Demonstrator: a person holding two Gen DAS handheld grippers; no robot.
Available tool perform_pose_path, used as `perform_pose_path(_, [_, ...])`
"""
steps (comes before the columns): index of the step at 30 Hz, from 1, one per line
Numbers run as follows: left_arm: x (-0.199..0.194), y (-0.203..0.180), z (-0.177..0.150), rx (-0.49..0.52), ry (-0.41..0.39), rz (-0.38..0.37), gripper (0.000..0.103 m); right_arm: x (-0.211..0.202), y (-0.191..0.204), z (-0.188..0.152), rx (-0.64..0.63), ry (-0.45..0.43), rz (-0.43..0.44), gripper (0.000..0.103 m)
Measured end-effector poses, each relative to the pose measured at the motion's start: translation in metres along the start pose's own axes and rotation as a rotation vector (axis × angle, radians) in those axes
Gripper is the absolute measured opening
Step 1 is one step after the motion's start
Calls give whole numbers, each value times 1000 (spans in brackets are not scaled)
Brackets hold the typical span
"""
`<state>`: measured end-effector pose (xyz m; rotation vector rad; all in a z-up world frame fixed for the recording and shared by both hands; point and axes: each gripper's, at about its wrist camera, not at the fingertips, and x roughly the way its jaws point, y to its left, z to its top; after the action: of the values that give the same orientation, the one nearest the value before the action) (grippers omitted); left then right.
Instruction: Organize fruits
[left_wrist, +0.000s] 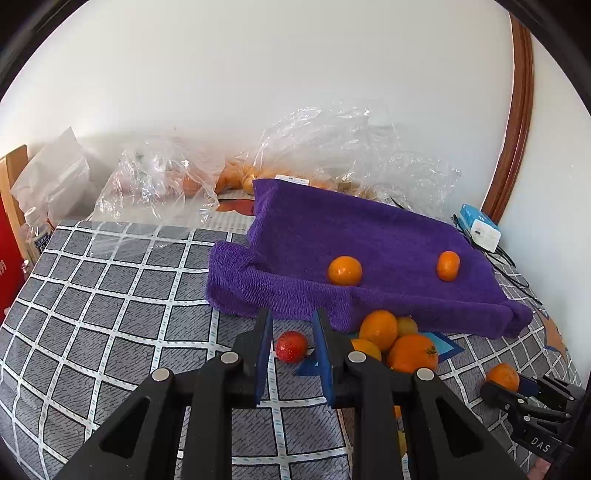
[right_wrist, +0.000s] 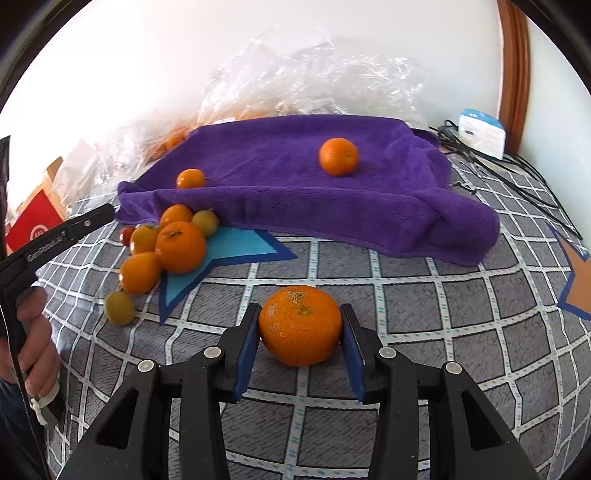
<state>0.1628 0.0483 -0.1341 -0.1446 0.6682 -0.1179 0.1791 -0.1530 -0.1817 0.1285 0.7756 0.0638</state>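
My left gripper (left_wrist: 291, 325) is open, its fingers on either side of a red strawberry (left_wrist: 291, 346) on the checked cloth, apart from it. My right gripper (right_wrist: 299, 317) is shut on a large orange (right_wrist: 300, 325) just above or on the cloth; it also shows in the left wrist view (left_wrist: 503, 376). A purple towel (left_wrist: 369, 236) holds two small oranges (left_wrist: 345, 270) (left_wrist: 448, 266). A pile of oranges and yellow-green fruits (right_wrist: 173, 243) lies at the towel's front edge.
Clear plastic bags (left_wrist: 166, 177) with more fruit stand along the back wall. A white and blue box (left_wrist: 480, 227) with black cables lies at the back right. A water bottle (left_wrist: 35, 232) and a red box (right_wrist: 31, 225) stand at the left.
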Motion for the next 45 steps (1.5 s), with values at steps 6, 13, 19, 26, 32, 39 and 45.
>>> perform_pose_path(6, [-7, 2, 2, -4, -31, 19, 22, -2, 1, 4, 6, -19, -21, 42])
perform_pose_path(13, [-3, 11, 5, -31, -17, 51, 22, -19, 2, 24, 3, -81, -8, 42])
perform_pose_path(19, [-7, 19, 17, -54, -1, 104, 22, -24, -5, 48, 8, -127, -11, 42])
perform_pose_path(26, [-16, 11, 53, -44, -50, 97, 22, -18, -11, 79, -19, -178, -1, 42])
perform_pose_path(32, [2, 2, 79, -108, -43, 49, 22, -14, -17, 106, -3, -220, -3, 42])
perform_pose_path(39, [42, -9, 81, -111, -45, 109, 22, 9, -29, 117, 34, -232, 7, 42])
perform_pose_path(45, [67, -4, 63, -95, 11, 131, 22, 33, -38, 108, 53, -184, -4, 42])
